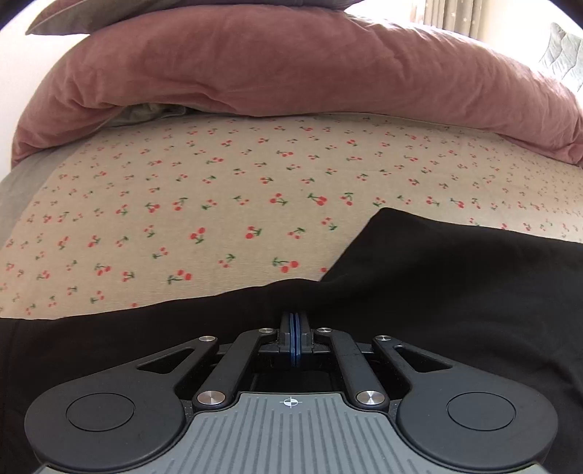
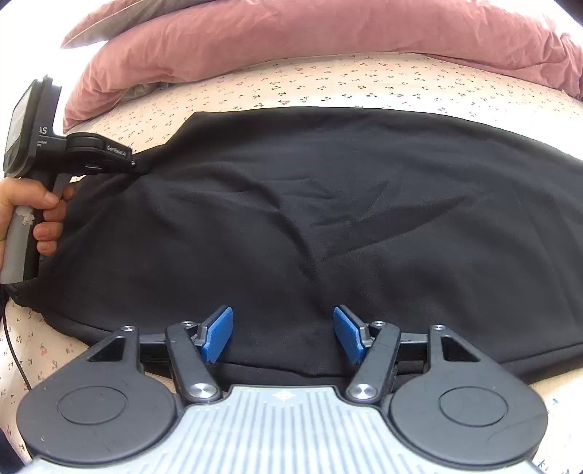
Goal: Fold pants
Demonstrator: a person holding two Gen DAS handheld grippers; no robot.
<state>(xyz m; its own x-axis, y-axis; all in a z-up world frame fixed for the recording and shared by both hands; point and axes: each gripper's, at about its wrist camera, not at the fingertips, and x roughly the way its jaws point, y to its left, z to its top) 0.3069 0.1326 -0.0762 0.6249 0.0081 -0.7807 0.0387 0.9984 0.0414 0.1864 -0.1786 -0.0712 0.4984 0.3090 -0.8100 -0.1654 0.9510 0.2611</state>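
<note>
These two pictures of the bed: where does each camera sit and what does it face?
Left wrist: rides the left hand-held gripper, shut on black fabric pants, facing the pink duvet.
Right wrist: rides the open right hand-held gripper, over the pants; a hand shows.
Shared: pants, duvet, cherry-print sheet.

Bed was covered by a beige cherry-print sheet (image 1: 218,204). Dusty-pink duvet (image 1: 277,69) was bunched along the far side, grey pillow (image 1: 73,18) on top. Curtain (image 1: 452,14) hung at the far right, bright daylight beside it. Wall (image 1: 22,73) on the left was white.
</note>
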